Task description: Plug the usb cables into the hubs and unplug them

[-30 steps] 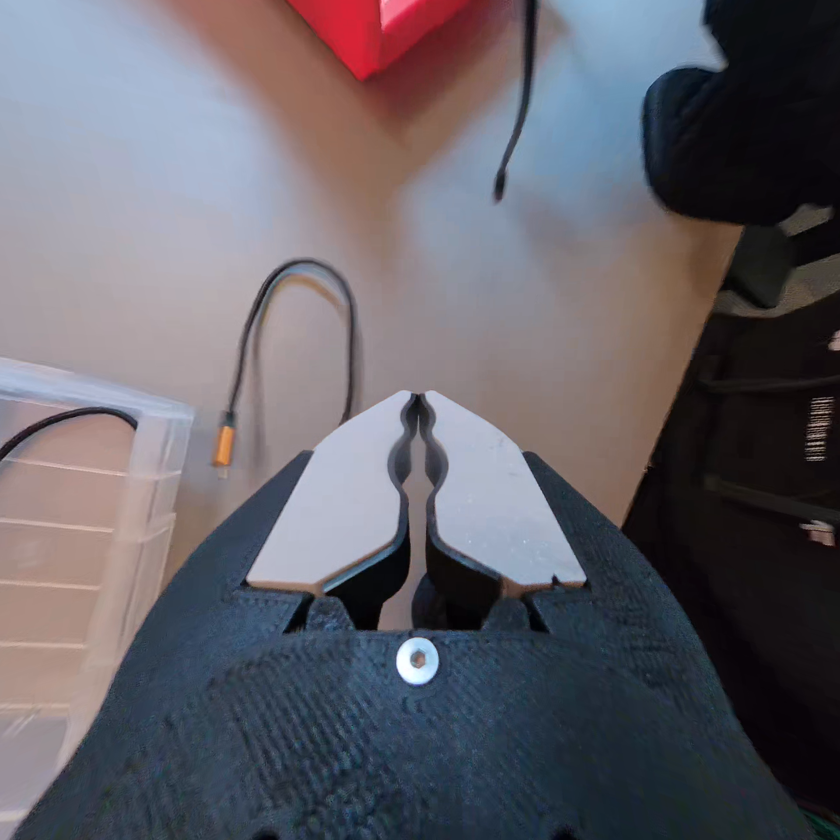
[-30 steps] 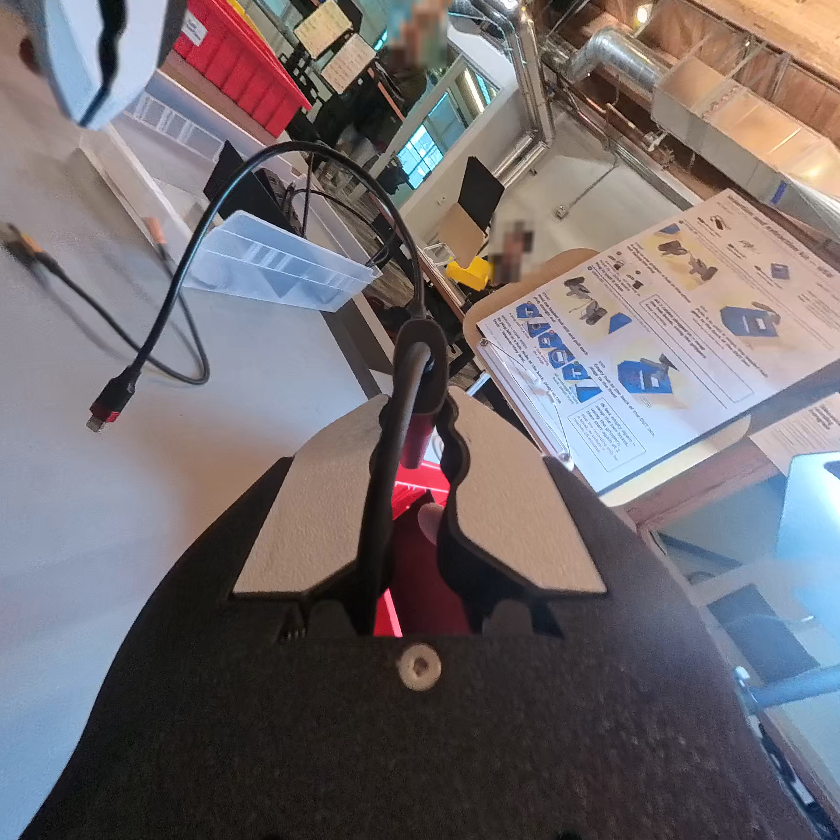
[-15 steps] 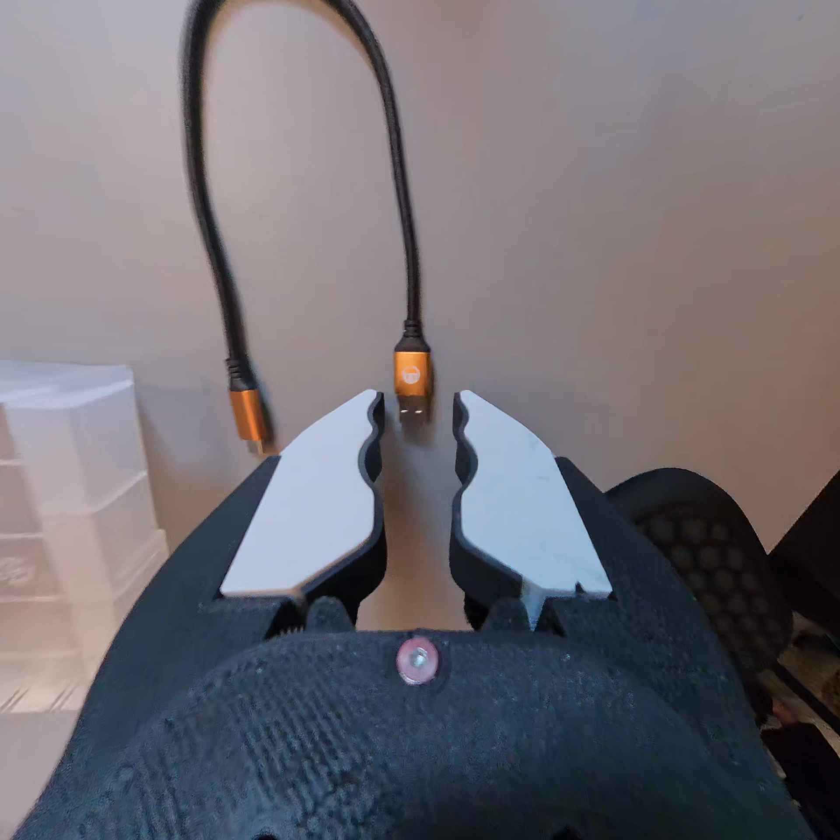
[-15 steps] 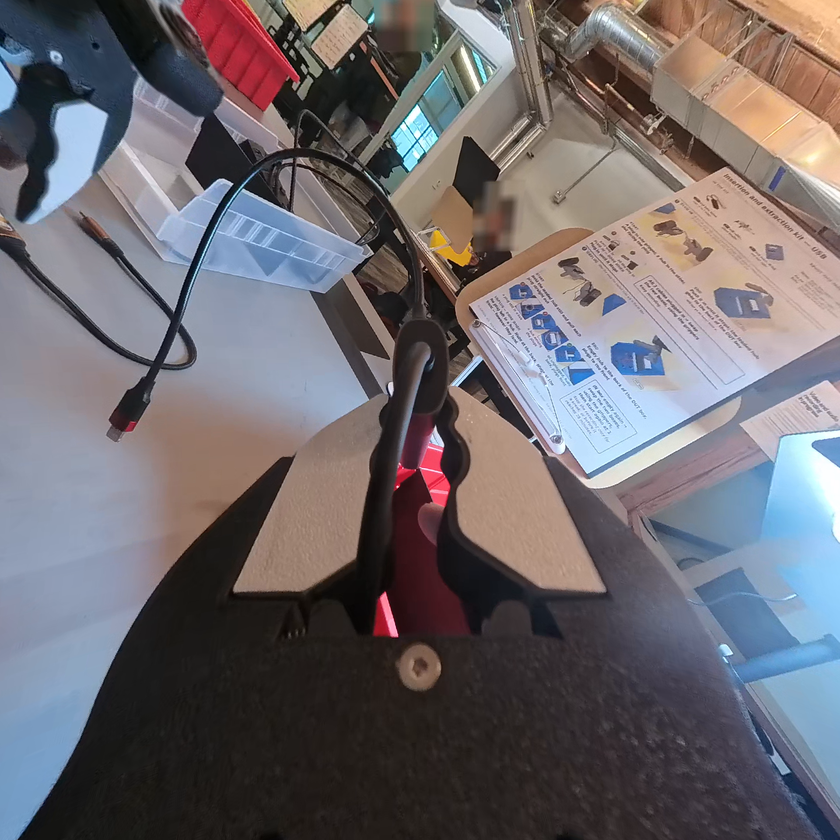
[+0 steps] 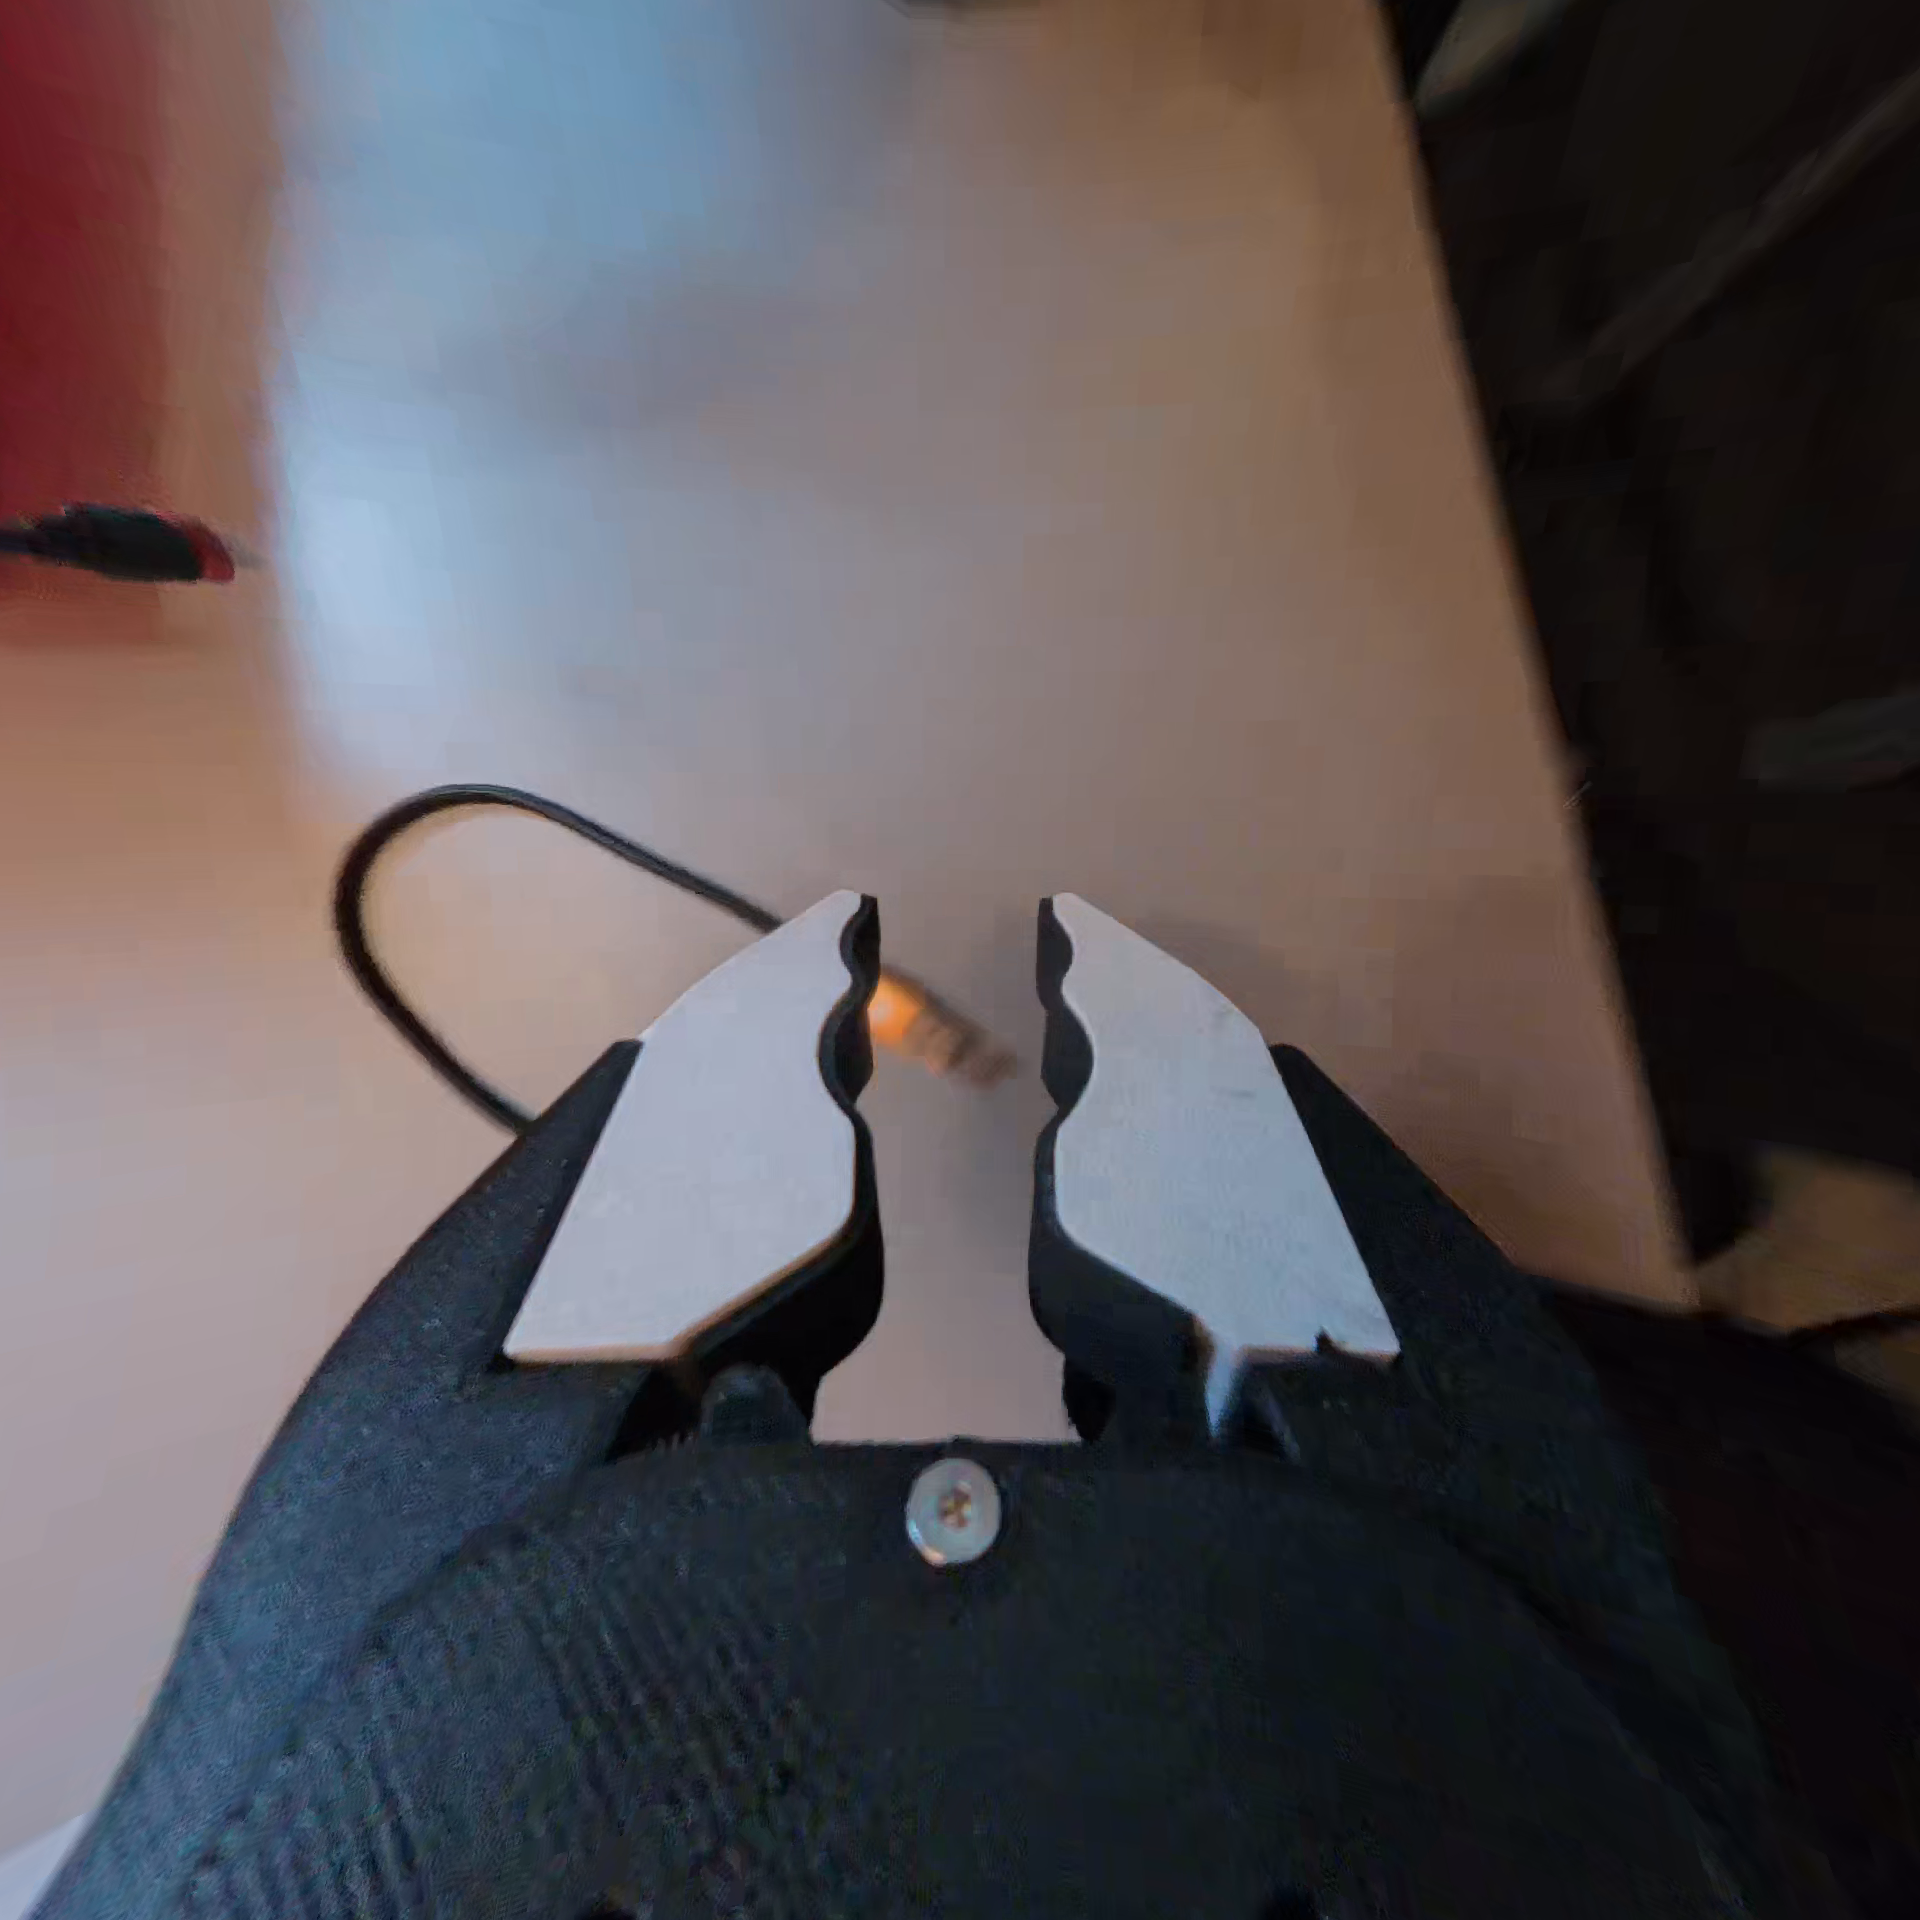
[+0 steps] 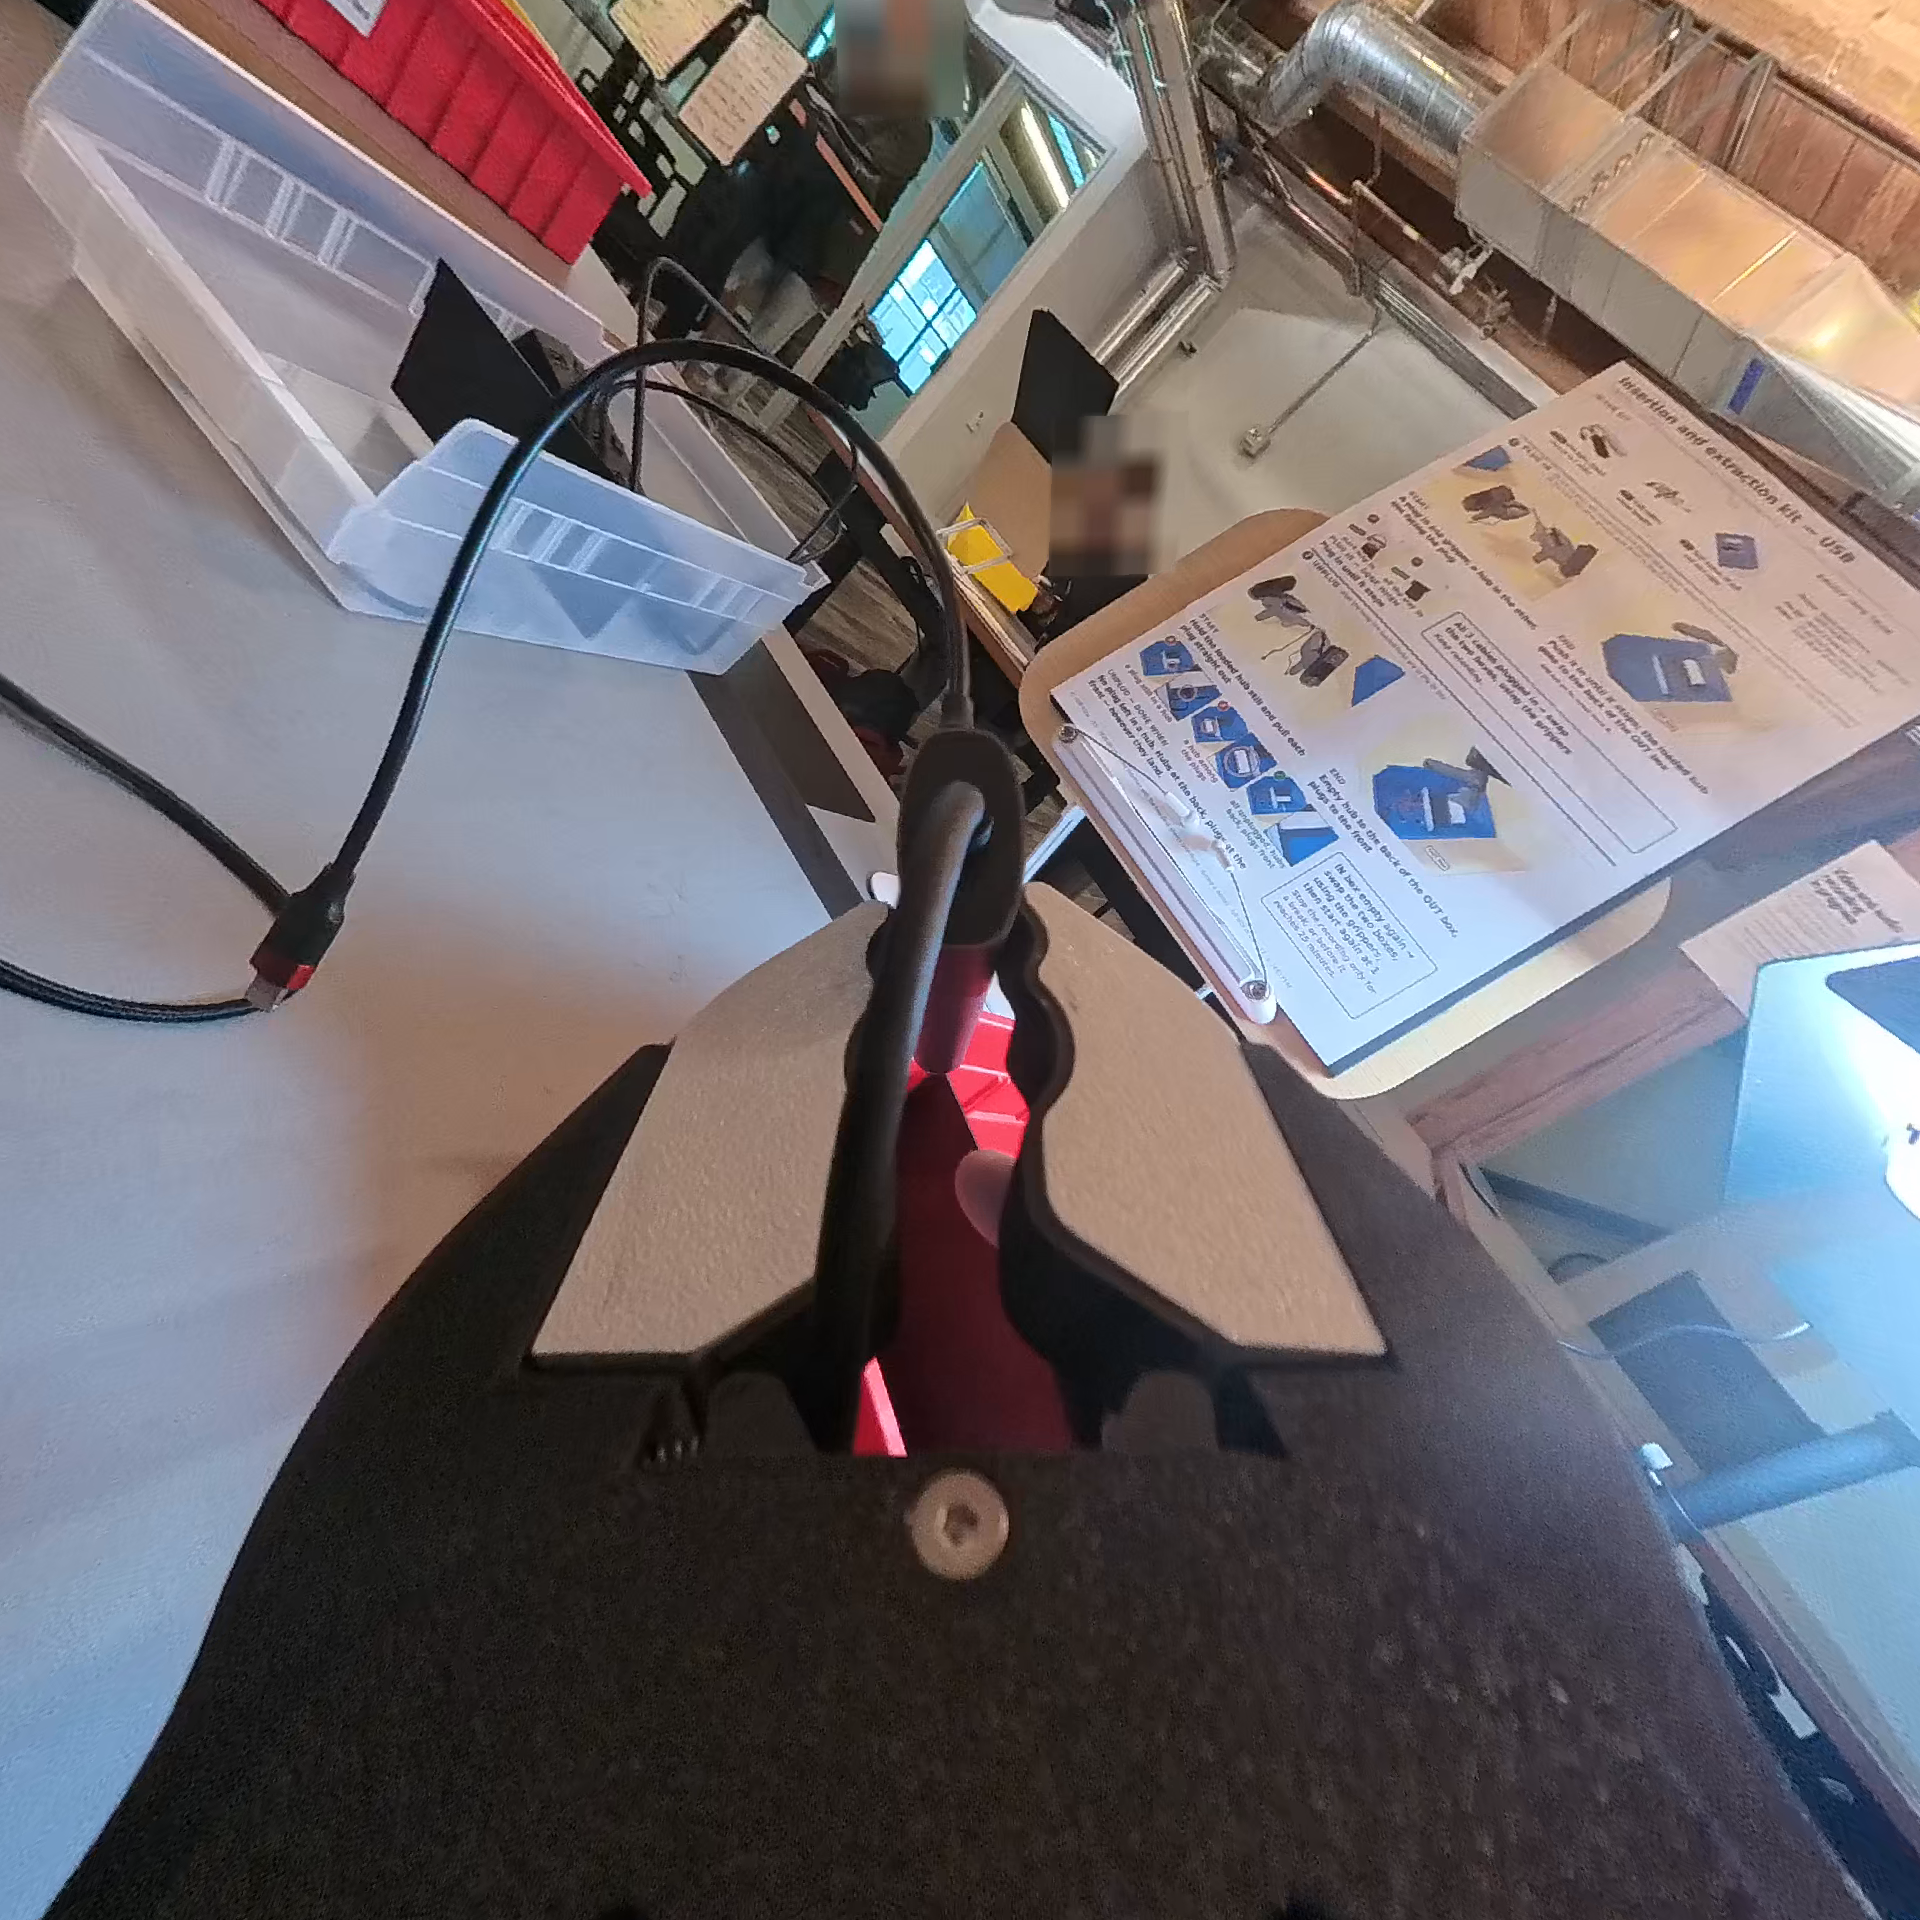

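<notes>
In the left wrist view my left gripper point(image 5: 956, 914) is open just above the table. An orange USB plug point(image 5: 925, 1029) lies slantwise between its fingertips, untouched as far as I can tell. Its black cable point(image 5: 358, 935) loops off to the left. The view is motion-blurred. In the right wrist view my right gripper point(image 6: 951, 920) is shut on a dark red hub point(image 6: 951, 997) with a black end. The hub's black lead point(image 6: 665, 358) arches over to a red-and-black plug point(image 6: 296, 945) resting on the table. That plug also shows in the left wrist view point(image 5: 135, 545).
A clear plastic bin point(image 6: 561, 561) and a red bin point(image 6: 468, 94) stand at the table's far side. A clipboard with an illustrated instruction sheet point(image 6: 1455, 727) stands off the table to the right. The table edge point(image 5: 1538, 831) runs close on the left gripper's right. Spacing between my two grippers at the tips: around 25 cm.
My left gripper went from shut to open and swung over the orange plug, which now lies between its fingers. It has left the right wrist view. The right gripper keeps hold of the hub.
</notes>
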